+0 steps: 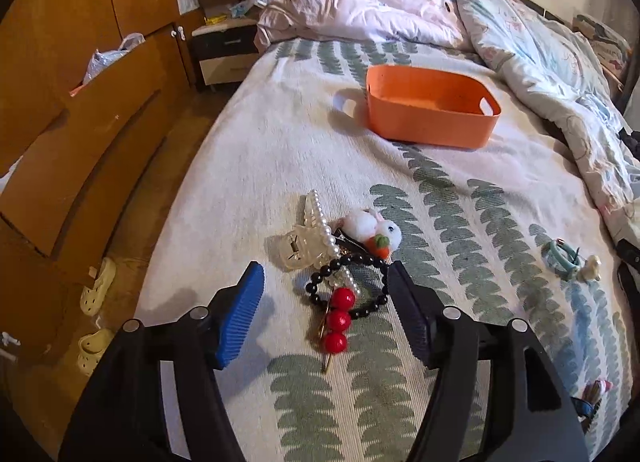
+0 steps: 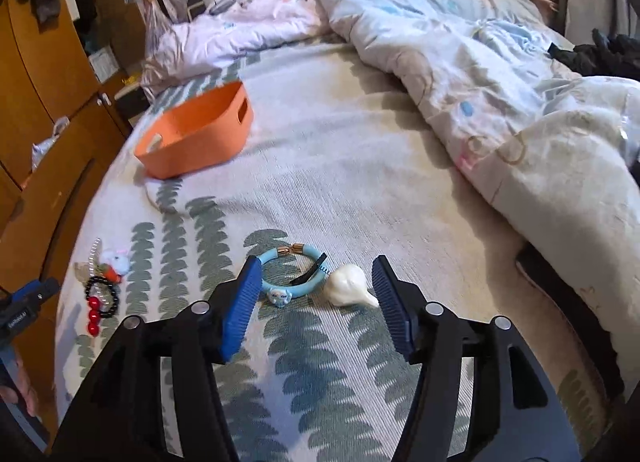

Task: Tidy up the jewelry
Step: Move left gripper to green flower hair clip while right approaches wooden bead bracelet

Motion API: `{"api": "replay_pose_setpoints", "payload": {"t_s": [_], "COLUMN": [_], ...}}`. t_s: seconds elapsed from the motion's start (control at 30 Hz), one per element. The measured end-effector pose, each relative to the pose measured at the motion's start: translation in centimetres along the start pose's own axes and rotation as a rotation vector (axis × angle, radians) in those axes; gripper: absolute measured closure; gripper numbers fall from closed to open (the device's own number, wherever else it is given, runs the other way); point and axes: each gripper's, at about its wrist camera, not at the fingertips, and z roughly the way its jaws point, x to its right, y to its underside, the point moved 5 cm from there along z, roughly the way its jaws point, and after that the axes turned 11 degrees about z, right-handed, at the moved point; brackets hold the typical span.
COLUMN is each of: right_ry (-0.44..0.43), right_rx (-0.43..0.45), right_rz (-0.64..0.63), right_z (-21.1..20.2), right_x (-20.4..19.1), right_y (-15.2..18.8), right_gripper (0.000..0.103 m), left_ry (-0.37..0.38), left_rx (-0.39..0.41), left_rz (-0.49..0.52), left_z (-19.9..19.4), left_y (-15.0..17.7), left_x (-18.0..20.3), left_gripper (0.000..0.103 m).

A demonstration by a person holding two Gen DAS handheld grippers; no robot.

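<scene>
A pile of jewelry lies on the bed cover: a red-bead hairpin [image 1: 338, 320], a black bead bracelet [image 1: 346, 286], a pearl claw clip [image 1: 310, 240] and a white bunny clip [image 1: 374, 232]. My left gripper [image 1: 324, 282] is open and empty, its fingers either side of the pile, just above it. The orange basket [image 1: 430, 108] stands empty further up the bed. In the right wrist view a light-blue bracelet [image 2: 294, 274] and a white shell-shaped piece [image 2: 348, 286] lie between the fingers of my open, empty right gripper [image 2: 316, 276]. The basket [image 2: 196, 138] is far left there.
A rumpled duvet [image 1: 540, 62] covers the right and far side of the bed. A wooden wardrobe [image 1: 80, 102] and a nightstand [image 1: 226, 48] stand left of the bed. Pale slippers [image 1: 96, 286] lie on the floor. The left gripper shows in the right wrist view [image 2: 28, 302].
</scene>
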Motion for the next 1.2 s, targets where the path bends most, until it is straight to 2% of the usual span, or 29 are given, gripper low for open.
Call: {"api": "replay_pose_setpoints", "payload": {"t_s": [0.03,0.17,0.33,0.47,0.7,0.9,1.2], "right_ry": [-0.006,-0.027,-0.042,-0.037,0.008,0.025,0.07], "right_rx": [0.012,0.044,0.087,0.105,0.09,0.071,0.039], "right_rz": [-0.002,-0.004,-0.005,0.0,0.002,0.016,-0.061], "right_z": [-0.9,-3.9,-7.5,-9.4,-11.2,-12.5,-11.0], "right_x": [0.1,0.4,0.8,1.7,4.5,6.6,5.0], "right_y": [0.2,1.2,2.9,5.3,12.0,16.9,18.7], "right_gripper": [0.04,0.033,0.032,0.032,0.032,0.032,0.032], "left_ry": [-0.014,-0.026,-0.047,-0.088,-0.082,-0.078,-0.076], "left_rx": [0.01,0.025,0.061,0.073,0.052,0.074,0.078], "left_rz": [-0.001,-0.01,-0.028,-0.01,-0.002,0.011,0.02], "left_z": [-0.6,-2.1,-4.2,-5.2,-5.5,-6.8,-7.6], "left_y": [0.4,1.6,3.2,5.5,8.7,10.8,13.3], "left_x": [0.0,0.5,1.4,1.8,2.9,3.8,4.7], "left_gripper": [0.031,0.027,0.017,0.016,0.016,0.016,0.016]}}
